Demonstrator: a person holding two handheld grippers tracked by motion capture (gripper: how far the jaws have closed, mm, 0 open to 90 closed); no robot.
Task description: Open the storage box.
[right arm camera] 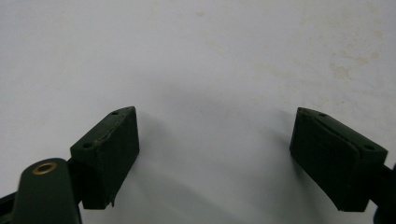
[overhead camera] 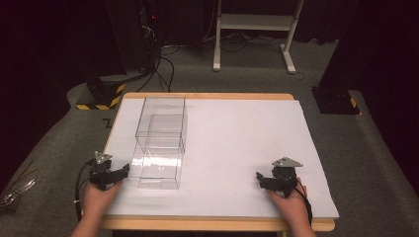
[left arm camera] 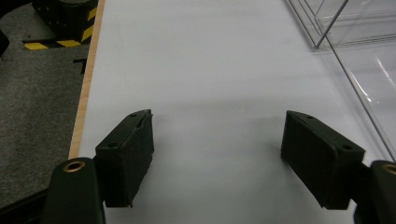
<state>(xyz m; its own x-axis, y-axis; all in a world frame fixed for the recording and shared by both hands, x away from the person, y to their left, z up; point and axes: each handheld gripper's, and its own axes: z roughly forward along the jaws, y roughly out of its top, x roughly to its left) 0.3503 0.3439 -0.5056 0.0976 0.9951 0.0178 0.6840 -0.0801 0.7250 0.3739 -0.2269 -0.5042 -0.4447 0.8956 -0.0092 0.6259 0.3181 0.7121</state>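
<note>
Fingers on my left gripper (overhead camera: pixel 126 171) and right gripper (overhead camera: pixel 258 178) both stand wide apart with nothing between them, low over the white counter (overhead camera: pixel 237 143), clear box (overhead camera: pixel 159 143) just beside my left fingers.

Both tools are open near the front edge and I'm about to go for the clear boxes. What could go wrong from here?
1. The clear boxes are glossy and see-through, so their edges are hard to judge; the left tool, already close beside the near one, might nudge it.
2. They look light and could slide on the smooth white table sheet.
3. The right tool is far off, so its reach would cross the table.
</note>
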